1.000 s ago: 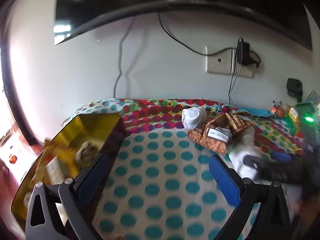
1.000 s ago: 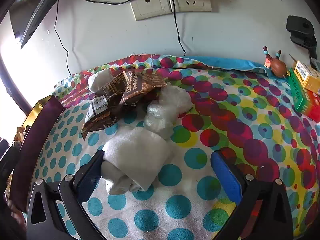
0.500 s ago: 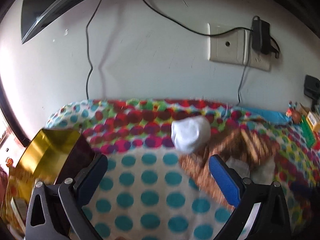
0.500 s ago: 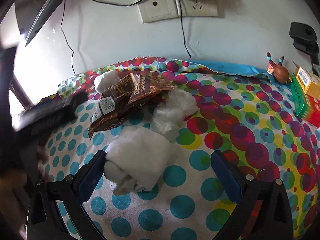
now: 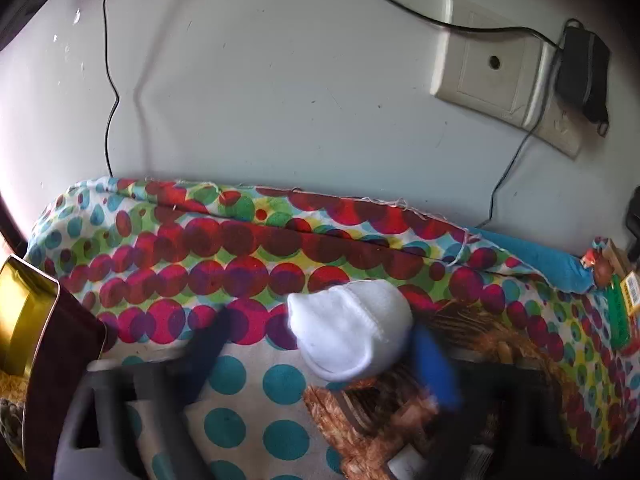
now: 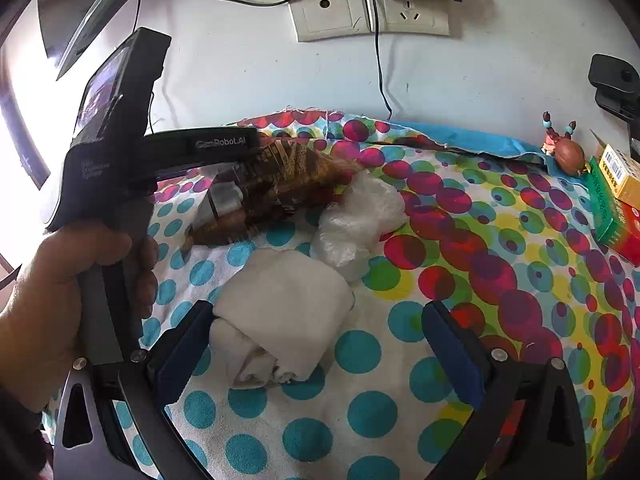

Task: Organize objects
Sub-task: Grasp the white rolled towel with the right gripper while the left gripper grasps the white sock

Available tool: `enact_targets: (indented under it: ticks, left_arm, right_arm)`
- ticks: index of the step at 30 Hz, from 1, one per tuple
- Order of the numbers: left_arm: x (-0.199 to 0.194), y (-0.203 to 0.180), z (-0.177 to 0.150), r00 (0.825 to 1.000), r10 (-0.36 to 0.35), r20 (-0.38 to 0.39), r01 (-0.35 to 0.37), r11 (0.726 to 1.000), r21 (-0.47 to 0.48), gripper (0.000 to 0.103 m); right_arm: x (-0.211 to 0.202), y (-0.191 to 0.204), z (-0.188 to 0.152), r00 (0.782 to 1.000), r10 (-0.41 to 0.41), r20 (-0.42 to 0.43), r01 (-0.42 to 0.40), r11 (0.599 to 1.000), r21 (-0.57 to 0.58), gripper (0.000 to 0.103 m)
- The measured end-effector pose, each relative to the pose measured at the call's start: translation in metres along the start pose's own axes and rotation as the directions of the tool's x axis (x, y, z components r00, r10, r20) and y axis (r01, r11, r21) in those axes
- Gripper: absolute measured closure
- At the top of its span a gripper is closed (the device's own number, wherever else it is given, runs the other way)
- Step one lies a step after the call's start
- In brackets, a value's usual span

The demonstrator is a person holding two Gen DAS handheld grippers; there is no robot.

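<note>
In the left wrist view a white rolled sock [image 5: 350, 336] lies on the dotted cloth, partly on brown snack packets [image 5: 404, 412]. My left gripper [image 5: 320, 356] is open and blurred, its fingers on either side of the sock. In the right wrist view my right gripper [image 6: 320, 348] is open over a folded white towel [image 6: 276, 316], whose left edge touches the left finger. A crumpled clear plastic bag [image 6: 356, 220] lies behind it. The left gripper's body [image 6: 160, 152] hovers over the brown packets [image 6: 280, 188].
A gold box with a dark red wall [image 5: 28, 320] stands at the left. A small figurine [image 6: 564, 152] and green, yellow and red boxes [image 6: 612, 204] sit at the far right. Wall sockets and cables [image 6: 372, 12] are behind the table.
My left gripper has swung from the gold box rightward and forward to the white sock. The right gripper has stayed over the towel.
</note>
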State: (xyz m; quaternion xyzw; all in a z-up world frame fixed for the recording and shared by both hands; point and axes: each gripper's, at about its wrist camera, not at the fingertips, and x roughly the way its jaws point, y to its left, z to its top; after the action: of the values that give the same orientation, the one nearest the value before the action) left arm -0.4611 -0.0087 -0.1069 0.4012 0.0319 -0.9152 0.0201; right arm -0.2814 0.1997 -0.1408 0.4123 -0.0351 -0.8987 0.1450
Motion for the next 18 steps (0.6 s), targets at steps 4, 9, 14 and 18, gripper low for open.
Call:
enact_targets:
  ticks: [4, 9, 14, 18]
  left_arm:
    - [-0.003, 0.009, -0.005, 0.999, -0.035, -0.007, 0.034, 0.997, -0.069, 0.057]
    - [-0.042, 0.017, -0.016, 0.997, -0.043, 0.072, 0.049, 0.995, -0.091, 0.057]
    - [-0.096, 0.032, -0.044, 0.993, -0.042, 0.114, 0.051, 0.995, -0.080, 0.057]
    - [-0.153, 0.049, -0.089, 0.987, -0.018, 0.159, 0.030, 0.996, -0.078, 0.057]
  right_arm:
    - [0.000, 0.001, 0.000, 1.000, -0.002, 0.001, 0.002, 1.000, -0.001, 0.001]
    - [-0.001, -0.001, 0.000, 1.000, -0.010, -0.005, 0.010, 1.000, -0.008, 0.001]
    - [0.002, -0.002, 0.001, 0.999, -0.026, -0.022, 0.026, 0.999, -0.027, 0.001]
    - [0.006, 0.001, 0.000, 0.998, -0.027, -0.049, 0.025, 0.998, -0.051, 0.001]
